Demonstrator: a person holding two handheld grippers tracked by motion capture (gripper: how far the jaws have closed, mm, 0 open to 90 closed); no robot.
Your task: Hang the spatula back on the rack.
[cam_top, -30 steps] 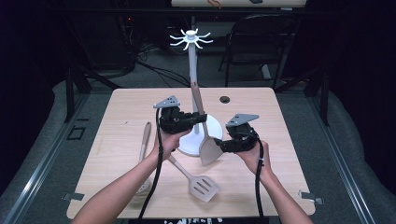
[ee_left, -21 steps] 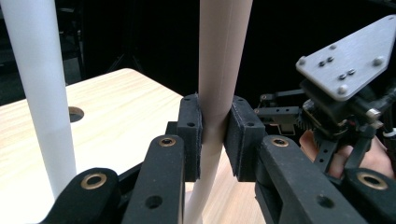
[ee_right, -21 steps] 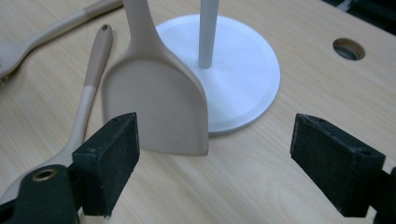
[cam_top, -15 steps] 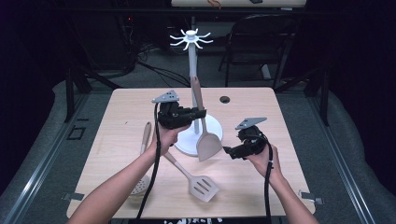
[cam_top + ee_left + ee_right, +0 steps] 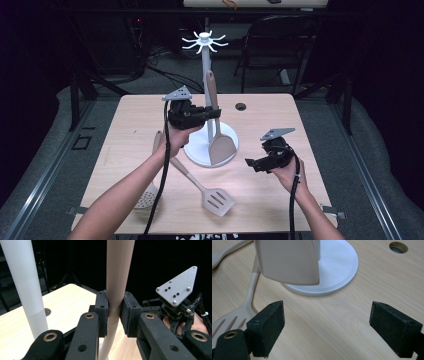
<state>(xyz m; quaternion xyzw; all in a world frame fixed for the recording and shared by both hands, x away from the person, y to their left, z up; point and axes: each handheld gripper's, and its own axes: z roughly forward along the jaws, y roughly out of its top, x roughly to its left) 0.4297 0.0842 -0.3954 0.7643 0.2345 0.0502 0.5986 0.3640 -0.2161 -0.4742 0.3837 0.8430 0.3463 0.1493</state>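
My left gripper (image 5: 212, 114) is shut on the handle of a solid beige spatula (image 5: 221, 146), which hangs upright with its blade just over the white base (image 5: 197, 150) of a hook stand (image 5: 205, 42). In the left gripper view the pads (image 5: 102, 315) clamp the handle (image 5: 117, 277), with the stand's pole (image 5: 23, 287) to its left. My right gripper (image 5: 253, 163) is open over the table right of the base, holding nothing. In the right gripper view (image 5: 330, 325) the spatula blade (image 5: 287, 260) hangs ahead of its jaws.
A slotted spatula (image 5: 218, 201) lies on the wooden table (image 5: 280, 125) in front of the base, also as the slotted spatula (image 5: 227, 322). A perforated skimmer (image 5: 148, 196) lies under the left forearm. A cable hole (image 5: 241, 106) sits at the back.
The right gripper has let go of the spatula blade, opened, and pulled back to the right. The left gripper has raised the spatula upright beside the pole.
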